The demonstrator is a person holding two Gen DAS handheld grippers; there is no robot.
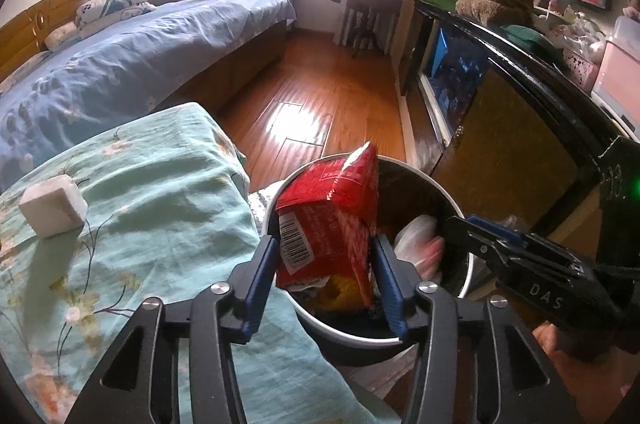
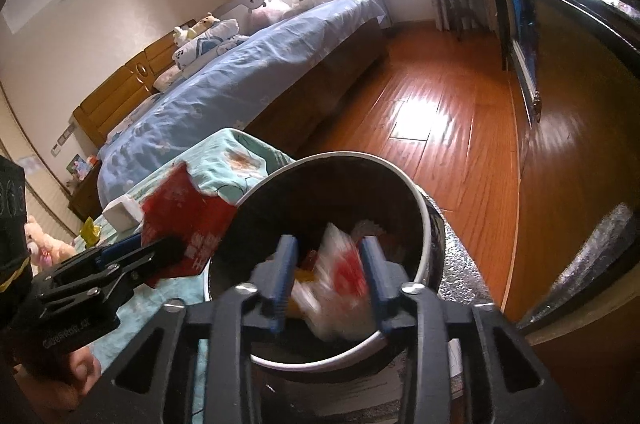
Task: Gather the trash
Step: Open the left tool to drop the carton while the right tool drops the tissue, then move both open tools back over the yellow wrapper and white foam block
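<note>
Two hand-held claws hang over a round, dark-lined trash bin (image 1: 460,200) that stands on the wooden floor (image 1: 320,96) just beside a surface draped in a green flowered cloth (image 1: 140,192), close enough that litter can be lifted across and dropped in.

The left claw (image 1: 326,264) has a red snack packet (image 1: 332,208) between its blue pads, upright with its top above the rim. The jaws are partly spread and the pads look to be off the packet, likely letting it fall.

The right claw (image 2: 328,270) is also partly spread above the bin's mouth. A white-and-red wrapper (image 2: 340,276) shows blurred between its pads, apparently loose and on its way down.

A white block (image 1: 54,210) sits on the cloth, well apart from the bin; whether it counts as trash is unclear.
</note>
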